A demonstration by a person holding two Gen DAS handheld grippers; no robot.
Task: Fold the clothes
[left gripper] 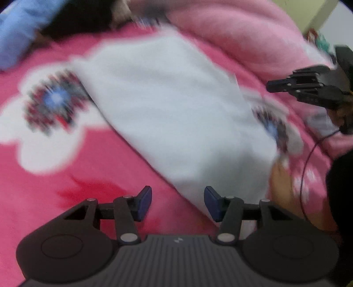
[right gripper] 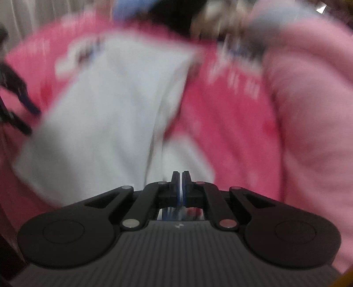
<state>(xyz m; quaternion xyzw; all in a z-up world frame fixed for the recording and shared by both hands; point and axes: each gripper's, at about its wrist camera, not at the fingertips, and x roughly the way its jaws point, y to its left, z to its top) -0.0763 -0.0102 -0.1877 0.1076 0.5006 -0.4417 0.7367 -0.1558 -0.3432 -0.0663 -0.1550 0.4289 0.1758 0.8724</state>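
A white garment (left gripper: pixel 176 110) lies flat and folded on a pink bedspread (left gripper: pixel 99 167) with white flower prints. My left gripper (left gripper: pixel 178 198) is open just in front of the garment's near corner, with nothing between its blue pads. At the right of the left wrist view, my right gripper (left gripper: pixel 270 85) hovers beyond the garment's right edge, fingers together and nothing hanging from them. In the right wrist view the right gripper (right gripper: pixel 181 175) is shut above the white garment (right gripper: pixel 110 114), near a lengthwise crease. The left gripper (right gripper: pixel 24 103) shows at the left edge. Both views are motion-blurred.
A thick pale-pink blanket (left gripper: pixel 242 33) is bunched along the far right, seen also as the blanket (right gripper: pixel 313 110). A blue cloth (left gripper: pixel 15 33) and something black (left gripper: pixel 83 15) lie at the far left. A thin black cable (left gripper: pixel 305 167) loops at the right.
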